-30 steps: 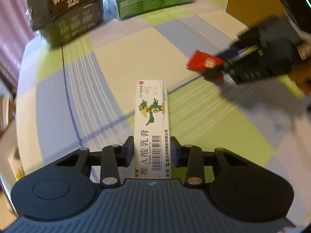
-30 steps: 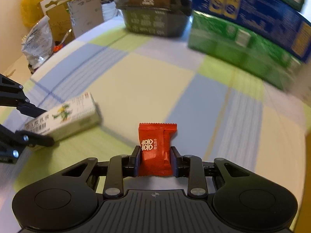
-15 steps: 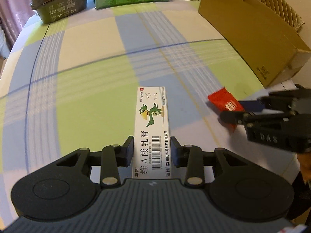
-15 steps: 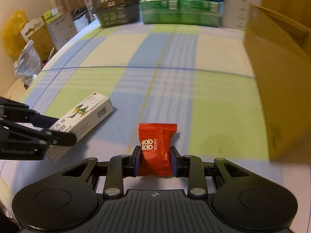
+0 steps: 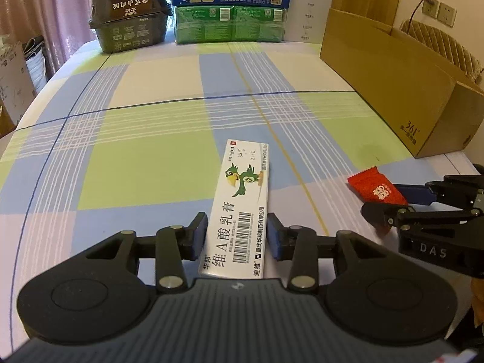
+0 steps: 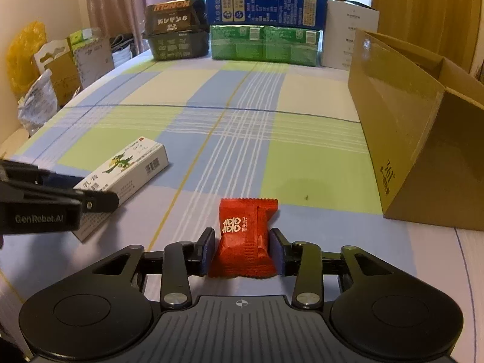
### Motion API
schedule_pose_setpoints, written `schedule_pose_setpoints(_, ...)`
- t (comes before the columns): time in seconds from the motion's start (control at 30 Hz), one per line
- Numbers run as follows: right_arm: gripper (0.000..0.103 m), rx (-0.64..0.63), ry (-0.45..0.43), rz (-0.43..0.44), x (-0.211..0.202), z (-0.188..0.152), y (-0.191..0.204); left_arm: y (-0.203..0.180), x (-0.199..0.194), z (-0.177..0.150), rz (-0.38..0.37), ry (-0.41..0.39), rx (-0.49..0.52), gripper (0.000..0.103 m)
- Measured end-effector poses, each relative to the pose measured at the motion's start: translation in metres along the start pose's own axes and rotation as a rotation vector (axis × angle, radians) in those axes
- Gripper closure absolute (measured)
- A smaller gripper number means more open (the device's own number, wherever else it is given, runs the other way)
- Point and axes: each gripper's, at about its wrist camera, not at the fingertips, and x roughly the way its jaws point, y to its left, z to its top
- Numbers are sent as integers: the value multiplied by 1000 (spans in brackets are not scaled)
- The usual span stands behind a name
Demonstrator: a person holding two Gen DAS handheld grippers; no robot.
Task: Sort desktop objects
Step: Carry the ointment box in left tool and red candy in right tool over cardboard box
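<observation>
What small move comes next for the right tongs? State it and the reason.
Probably carry the red candy rightward toward the open cardboard box. The right tongs are shut on it, low over the tablecloth, and the box stands just to their right.

We read "维A酸乳膏" beside a barcode and a green bird emblem on the white medicine box [image 5: 239, 211], and "361°" on the end wall of the cardboard box [image 5: 413, 127] at 2 o'clock from it. The dark container [image 5: 130, 15] at 11 o'clock carries "HONGLU", printed upside down. We read "DAS" on the right gripper [image 5: 375, 204] body, "GenRobot.AI" on the left gripper [image 6: 99, 195] body, and a white double-happiness sign on the red candy wrapper [image 6: 245, 236].
</observation>
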Motion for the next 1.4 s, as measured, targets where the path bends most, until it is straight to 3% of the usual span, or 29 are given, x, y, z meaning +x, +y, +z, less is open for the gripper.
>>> schedule_pose_setpoints(0.23,64,5,-19,-28,4,-1,-3,-3,5,-1,-12,-12,17,67)
schedule_pose_setpoints(0.57,65,6,-22,-39,5,0,-1,-13,8,-2,27,-19,55,70)
schedule_pose_setpoints(0.63,73,1,-19,-35,5,1,-1,-13,8,-2,32,-16,53,70)
schedule_pose_setpoints(0.87,76,20,-18,-33,0,3,-4,-13,2,1,9,-19,23,70)
schedule_pose_setpoints(1.4,76,131,-71,-57,-62,25,-28,-54,-52,25,-32,-88,-53,70)
